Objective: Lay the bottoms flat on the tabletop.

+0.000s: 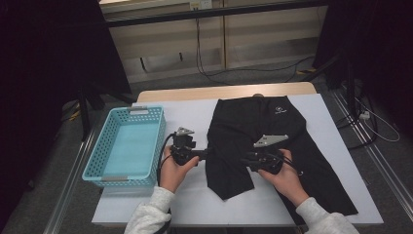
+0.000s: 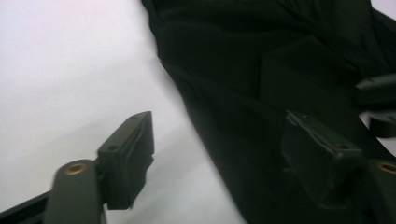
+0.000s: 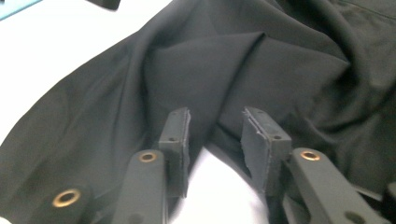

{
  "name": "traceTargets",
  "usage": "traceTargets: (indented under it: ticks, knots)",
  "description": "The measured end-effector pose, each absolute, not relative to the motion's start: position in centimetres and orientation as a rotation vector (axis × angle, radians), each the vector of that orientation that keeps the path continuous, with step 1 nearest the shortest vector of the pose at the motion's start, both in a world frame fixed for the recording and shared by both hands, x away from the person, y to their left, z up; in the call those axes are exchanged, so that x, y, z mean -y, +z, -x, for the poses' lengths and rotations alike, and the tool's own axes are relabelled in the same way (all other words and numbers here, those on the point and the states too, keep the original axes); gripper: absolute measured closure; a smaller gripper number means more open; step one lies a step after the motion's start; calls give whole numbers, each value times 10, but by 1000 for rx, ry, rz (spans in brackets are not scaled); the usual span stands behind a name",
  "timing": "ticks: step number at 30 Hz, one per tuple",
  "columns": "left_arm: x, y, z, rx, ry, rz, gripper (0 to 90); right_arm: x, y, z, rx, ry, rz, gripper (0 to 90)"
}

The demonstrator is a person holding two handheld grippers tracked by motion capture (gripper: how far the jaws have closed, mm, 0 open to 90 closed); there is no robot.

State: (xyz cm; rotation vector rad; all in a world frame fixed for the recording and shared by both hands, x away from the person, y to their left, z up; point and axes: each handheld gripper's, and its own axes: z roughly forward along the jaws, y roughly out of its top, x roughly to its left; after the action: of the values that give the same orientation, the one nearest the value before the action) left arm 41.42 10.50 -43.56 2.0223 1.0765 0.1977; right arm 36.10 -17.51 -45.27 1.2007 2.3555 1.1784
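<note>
Two grippers, one garment, & we went big to small. Biggest was the table (image 1: 185,204), a white top w/ a wood edge at the far side. On it lay the black shorts (image 1: 253,131), waistband at the far side, a small white logo (image 1: 279,111) near the top, one leg running toward the near right corner, the other folded up shorter at centre. In the right gripper view we saw the cloth bunched into soft folds w/ a bit of white table showing under its edge.

Next down, the blue basket (image 1: 104,146) sat on the table's left side, well apart from the shorts, nothing inside that we could see.

Then the hands: left hand (image 1: 171,170) and right hand (image 1: 287,178), both in pale grey sleeves, came in from the near edge.

Left gripper (image 1: 207,154) pointed rightward at the shorts' left edge. In the left gripper view its jaws stood wide apart, one over bare table, the other over black fabric, nothing pinched betw. them.

Right gripper (image 1: 243,158) sat over the shorts near the split betw. the legs, pointing left, tip near the left one's. Its own view showed the jaws parted, gap betw. them, fabric edge just ahead, not clamped.
</note>
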Motion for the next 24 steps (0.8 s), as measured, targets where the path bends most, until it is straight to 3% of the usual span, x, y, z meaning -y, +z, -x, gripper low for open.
traceTargets:
  ticks: [4,6,9,15,24]
  knots:
    - [-102,-437,-409,-1043,181,-2032,334,167,-457,-366,-2379,1117,-1190,691]
    - [-100,-436,-407,-1035,177,-2028,352,166,-459,-368,-2404,1126,-1183,799]
    - [-94,-437,-404,-1024,161,-2030,374,164,-460,-367,-2432,1130,-1171,886]
    - [-80,-439,-399,-1000,132,-2041,446,167,-452,-364,-2425,1186,-1151,900]
    - [-66,-451,-403,-1035,43,-2075,731,173,-451,-360,-2396,1198,-1160,900]
